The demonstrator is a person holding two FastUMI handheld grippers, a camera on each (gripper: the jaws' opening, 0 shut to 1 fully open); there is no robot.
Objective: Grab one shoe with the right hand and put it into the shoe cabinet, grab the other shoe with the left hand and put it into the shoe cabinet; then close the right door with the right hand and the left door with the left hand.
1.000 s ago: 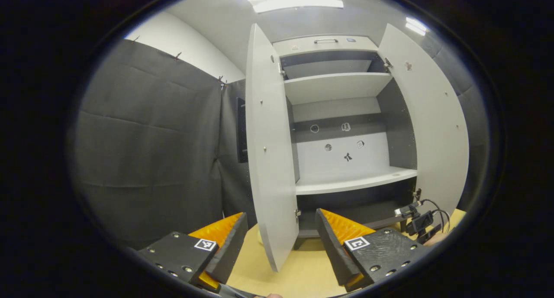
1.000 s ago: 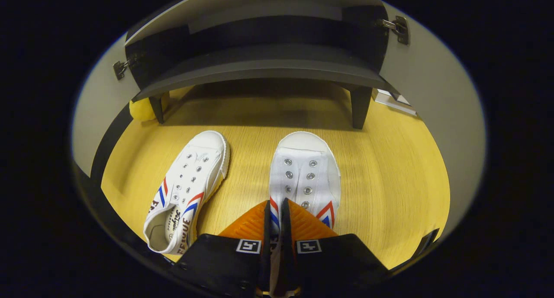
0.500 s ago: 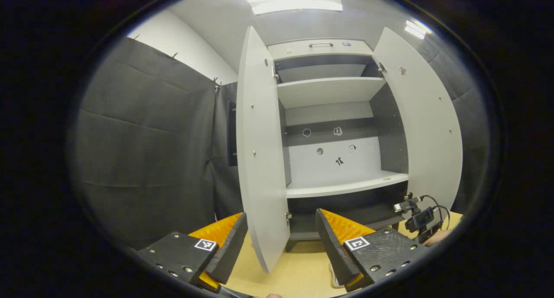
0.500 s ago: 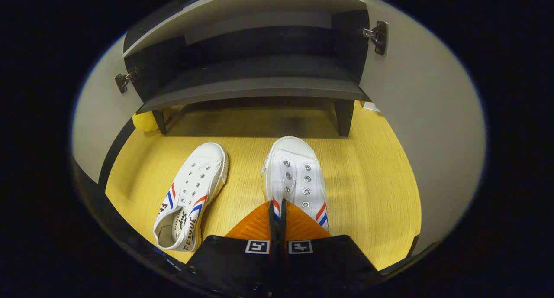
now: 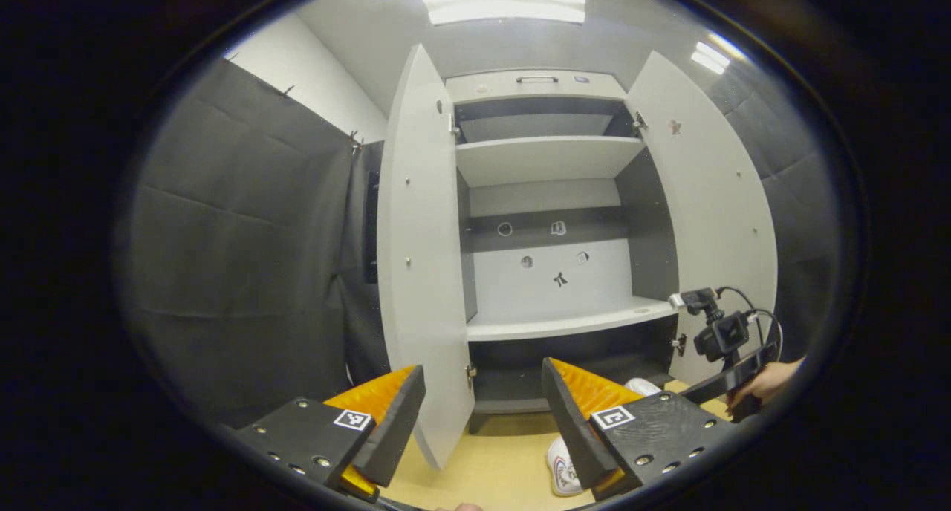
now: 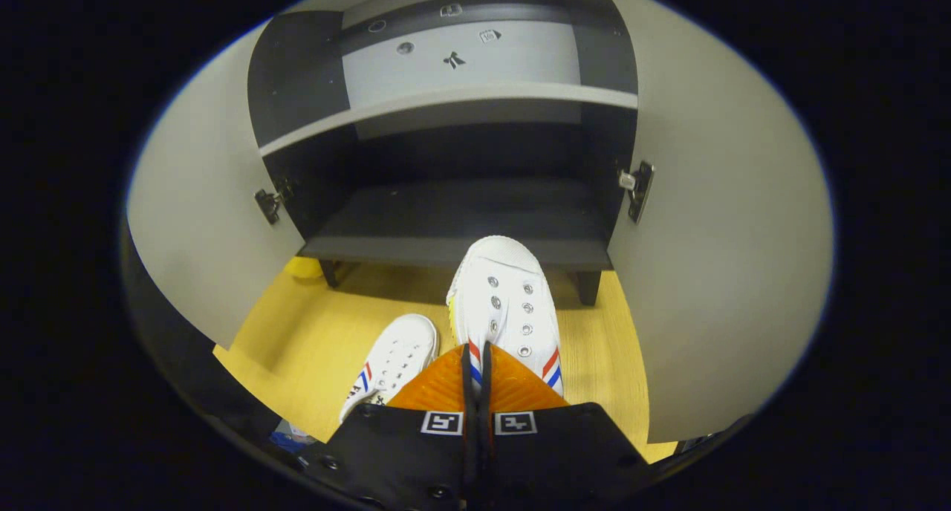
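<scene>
Step 1 in progress: R gripper (image 6: 475, 362) jaws clamped on one shoe (image 6: 505, 303), lifted just before cabinet (image 6: 461, 221) bottom shelf. Other shoe (image 6: 394, 359) on floor; L gripper (image 5: 483, 414) jaws wide, empty. Both doors open.

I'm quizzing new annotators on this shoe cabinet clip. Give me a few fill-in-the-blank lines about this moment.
1. The right gripper is shut on a white ____.
2. Both doors of the shoe cabinet stand ____.
3. The other shoe lies on the ____.
4. The left gripper holds nothing; its jaws are ____.

Missing words: shoe; open; floor; open
</scene>
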